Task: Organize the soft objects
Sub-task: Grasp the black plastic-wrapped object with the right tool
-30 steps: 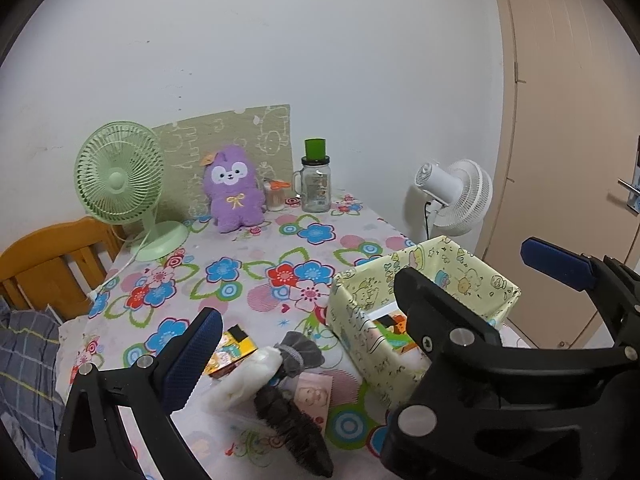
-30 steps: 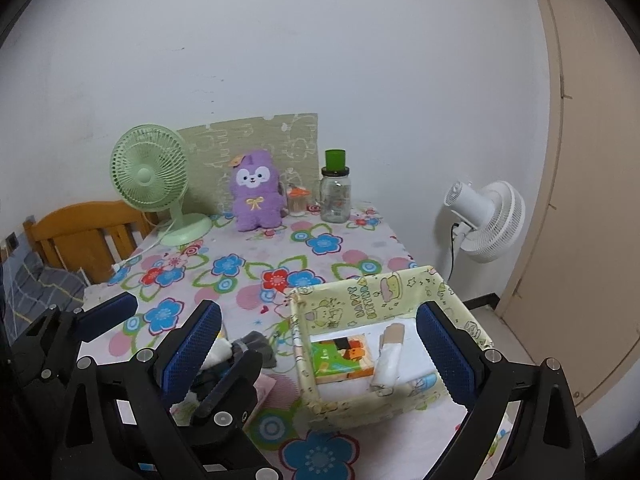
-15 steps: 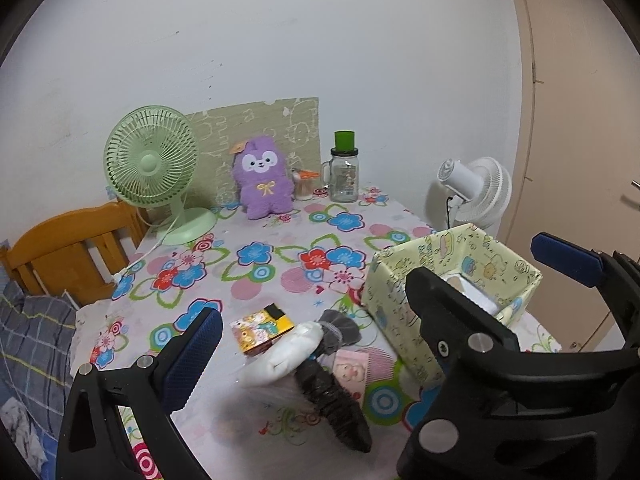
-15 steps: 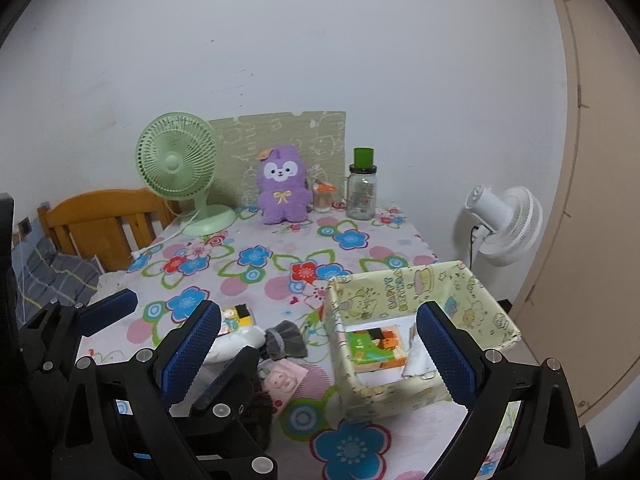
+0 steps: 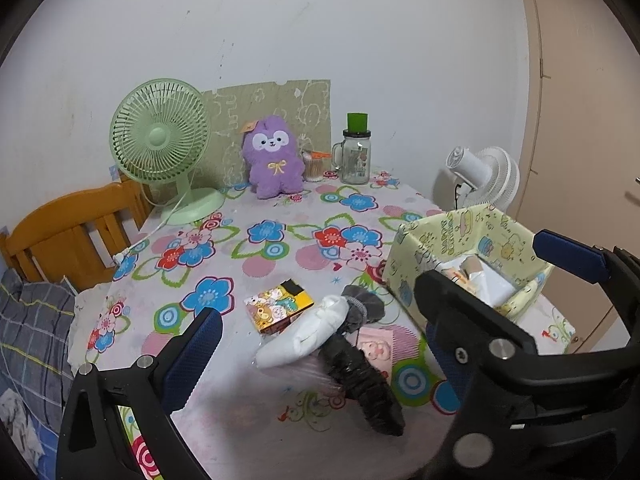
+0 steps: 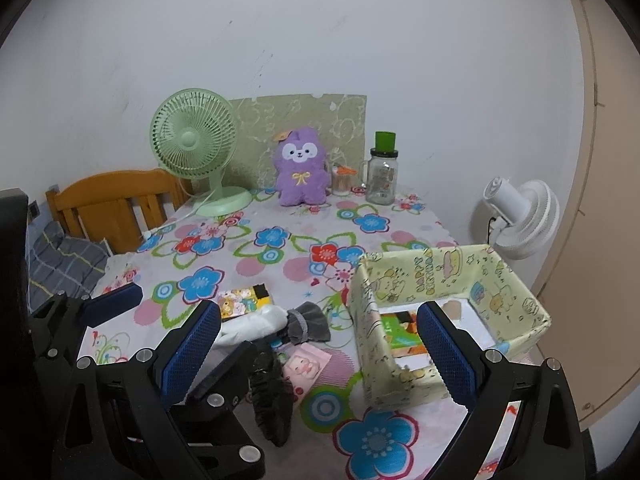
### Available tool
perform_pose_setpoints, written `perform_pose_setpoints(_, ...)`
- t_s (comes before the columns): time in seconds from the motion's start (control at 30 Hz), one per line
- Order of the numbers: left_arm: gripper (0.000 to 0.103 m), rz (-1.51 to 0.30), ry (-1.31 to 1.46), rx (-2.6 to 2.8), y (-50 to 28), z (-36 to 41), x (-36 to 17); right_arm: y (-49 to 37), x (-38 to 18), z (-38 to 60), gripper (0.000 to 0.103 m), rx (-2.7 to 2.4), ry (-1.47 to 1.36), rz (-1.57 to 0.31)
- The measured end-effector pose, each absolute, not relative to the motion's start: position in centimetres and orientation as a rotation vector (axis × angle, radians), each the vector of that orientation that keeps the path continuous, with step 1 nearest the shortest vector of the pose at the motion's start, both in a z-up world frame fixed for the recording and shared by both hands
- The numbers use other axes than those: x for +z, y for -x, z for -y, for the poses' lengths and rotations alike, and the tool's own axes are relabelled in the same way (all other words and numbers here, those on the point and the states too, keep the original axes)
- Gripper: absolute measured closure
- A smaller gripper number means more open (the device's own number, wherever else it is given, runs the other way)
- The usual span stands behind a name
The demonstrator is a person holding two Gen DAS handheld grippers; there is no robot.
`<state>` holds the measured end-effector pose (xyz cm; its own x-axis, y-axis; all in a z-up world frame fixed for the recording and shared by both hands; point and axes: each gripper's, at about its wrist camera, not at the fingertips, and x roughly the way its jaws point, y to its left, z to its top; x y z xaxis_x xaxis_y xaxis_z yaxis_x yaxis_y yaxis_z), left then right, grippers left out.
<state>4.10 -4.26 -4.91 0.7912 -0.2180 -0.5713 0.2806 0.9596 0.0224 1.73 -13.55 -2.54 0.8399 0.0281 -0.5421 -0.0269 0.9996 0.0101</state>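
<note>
Floral tablecloth (image 5: 280,248) shows more than a second ago; both cameras pulled back. Left gripper (image 5: 316,344) and right gripper (image 6: 320,344) gape empty above socks (image 5: 320,328), yellow box (image 6: 444,280) lower right.

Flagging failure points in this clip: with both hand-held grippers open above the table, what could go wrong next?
1. The white roll, grey sock and dark ruffled piece overlap, so one pinch may drag several.
2. The pink packet lies partly under them and could be snagged.
3. The yellow box looks light; a bump may shift it.
</note>
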Motion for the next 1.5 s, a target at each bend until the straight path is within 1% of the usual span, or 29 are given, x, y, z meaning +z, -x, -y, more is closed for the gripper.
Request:
perform_pose_setpoints(0.43,0.001,-0.643,-0.17,-0.217,-4.9,2.5,-7.6,-3.3,-5.8,12.2,0.003,0.077,-0.014,-0.65)
perform_pose_setpoints(0.9,0.001,-0.736,-0.167,-0.184,-6.2,0.7,-11.5,-5.2,-9.8,10.7,0.004,0.1,0.004,-0.75)
perform_pose_setpoints(1.0,0.002,-0.747,-0.17,-0.183,-6.5,0.6,-12.1,-5.7,-10.6,10.5,0.01,0.104,0.002,-0.773)
perform_pose_setpoints(1.13,0.003,-0.772,-0.165,-0.183,-7.1,0.5,-13.1,-6.5,-11.6,10.4,0.012,0.093,-0.011,-0.812)
perform_pose_setpoints(1.27,0.003,-0.793,-0.161,-0.179,-7.6,0.5,-13.9,-7.3,-12.3,10.2,0.021,0.114,-0.026,-0.842)
perform_pose_setpoints(1.33,0.003,-0.801,-0.153,-0.176,-8.0,0.5,-14.2,-7.7,-12.6,10.0,0.024,0.105,-0.019,-0.857)
perform_pose_setpoints(1.5,0.003,-0.817,-0.153,-0.178,-8.7,0.6,-14.8,-8.4,-13.5,9.9,0.039,0.119,-0.035,-0.89)
